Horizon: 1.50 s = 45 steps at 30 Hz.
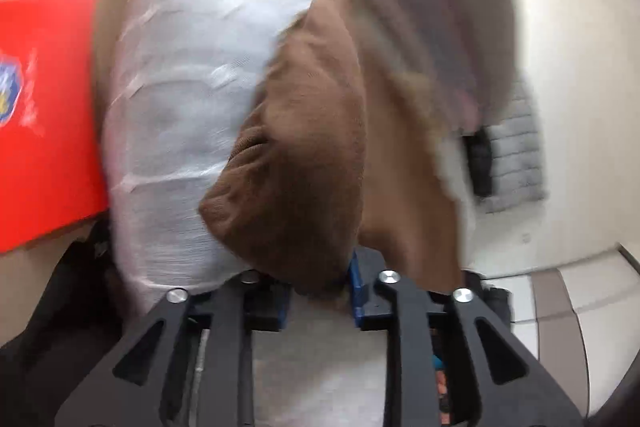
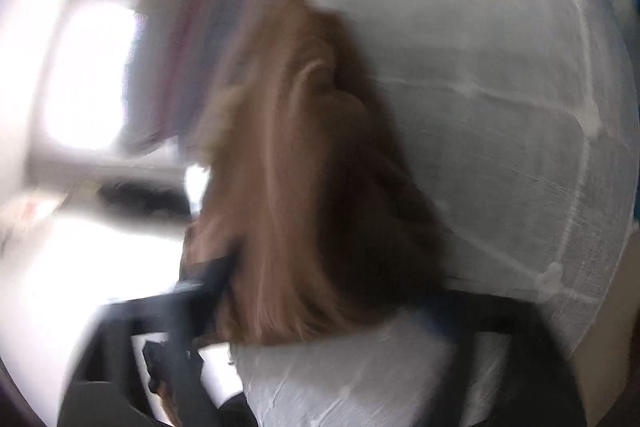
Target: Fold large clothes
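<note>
1. A white quilted bed cover [image 1: 176, 131] fills the middle of the room.
2. Left of it hangs a red banner [image 1: 48, 115] on a beige wall [image 1: 116, 15].
3. Right of it, a cream wall [image 1: 580, 87] meets a tiled floor [image 1: 568, 307].
4. Across from it, a bright window [image 2: 88, 75] glares.

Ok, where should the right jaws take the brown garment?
On the bunched lower edge of the brown garment that hangs nearest the right gripper, coming from below. That thick fold gives a firm bite, though the view is blurred.

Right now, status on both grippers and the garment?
Left gripper pinching the brown garment. Right gripper wide, garment between its jaws, grip unclear. White padded surface underneath. Nothing blocking.
</note>
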Each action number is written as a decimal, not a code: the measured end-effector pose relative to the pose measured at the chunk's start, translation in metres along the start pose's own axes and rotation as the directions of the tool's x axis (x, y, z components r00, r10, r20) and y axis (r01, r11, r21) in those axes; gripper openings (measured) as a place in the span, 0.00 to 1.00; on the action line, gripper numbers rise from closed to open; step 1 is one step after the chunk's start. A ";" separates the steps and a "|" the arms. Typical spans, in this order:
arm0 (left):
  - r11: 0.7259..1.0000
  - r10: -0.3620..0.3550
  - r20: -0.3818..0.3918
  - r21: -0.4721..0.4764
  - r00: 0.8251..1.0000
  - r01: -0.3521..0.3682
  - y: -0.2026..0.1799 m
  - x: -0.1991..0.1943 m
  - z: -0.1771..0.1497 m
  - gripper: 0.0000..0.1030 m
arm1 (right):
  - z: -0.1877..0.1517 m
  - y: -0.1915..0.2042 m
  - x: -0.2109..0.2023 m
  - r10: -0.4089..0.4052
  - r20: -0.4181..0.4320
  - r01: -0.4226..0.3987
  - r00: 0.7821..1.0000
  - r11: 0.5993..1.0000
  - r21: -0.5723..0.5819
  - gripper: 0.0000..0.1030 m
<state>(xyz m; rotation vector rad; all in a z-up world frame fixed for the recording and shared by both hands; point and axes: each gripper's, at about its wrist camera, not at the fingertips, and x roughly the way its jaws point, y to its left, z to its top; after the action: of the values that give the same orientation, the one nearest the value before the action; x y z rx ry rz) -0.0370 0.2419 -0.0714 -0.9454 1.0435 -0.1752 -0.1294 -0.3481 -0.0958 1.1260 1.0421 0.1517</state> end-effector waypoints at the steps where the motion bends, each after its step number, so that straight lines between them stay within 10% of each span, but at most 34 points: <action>1: 1.000 -0.016 -0.003 -0.020 1.000 0.016 0.010 0.002 0.000 0.26 | 0.006 -0.004 0.006 0.001 -0.005 0.000 1.000 1.000 0.020 0.91; 16: 0.994 -0.085 -0.007 -0.070 0.996 0.084 0.048 0.004 -0.008 0.46 | 0.012 0.013 -0.006 -0.096 0.059 0.097 0.994 0.995 -0.020 0.91; 22: 0.987 -0.100 0.067 -0.118 0.993 0.107 0.064 -0.011 -0.012 0.58 | 0.002 -0.011 -0.013 0.061 -0.015 -0.059 0.998 0.994 0.088 0.92; 34: 0.999 -0.013 0.183 -0.042 0.983 0.021 0.035 0.000 0.005 0.66 | 0.011 -0.001 0.017 0.086 0.036 -0.090 0.996 0.986 0.140 0.94; 36: 0.999 -0.012 0.183 -0.047 0.983 0.021 0.039 0.000 0.006 0.51 | 0.011 0.005 0.018 0.048 0.034 -0.051 0.998 0.995 0.091 0.74; 37: 0.998 -0.018 0.181 -0.054 0.983 0.028 0.041 -0.001 0.006 0.47 | 0.012 0.006 0.016 0.047 0.041 -0.050 0.998 0.996 0.080 0.36; 45: 0.986 -0.156 0.106 -0.041 0.982 0.161 0.024 -0.022 0.002 0.21 | 0.009 0.032 -0.003 0.190 0.122 -0.188 0.974 0.982 -0.023 0.29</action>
<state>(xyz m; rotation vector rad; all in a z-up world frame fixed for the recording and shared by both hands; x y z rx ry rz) -0.0540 0.2701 -0.0744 -1.0720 0.8810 -0.2316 -0.1122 -0.3402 -0.0684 1.2083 0.8222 0.2362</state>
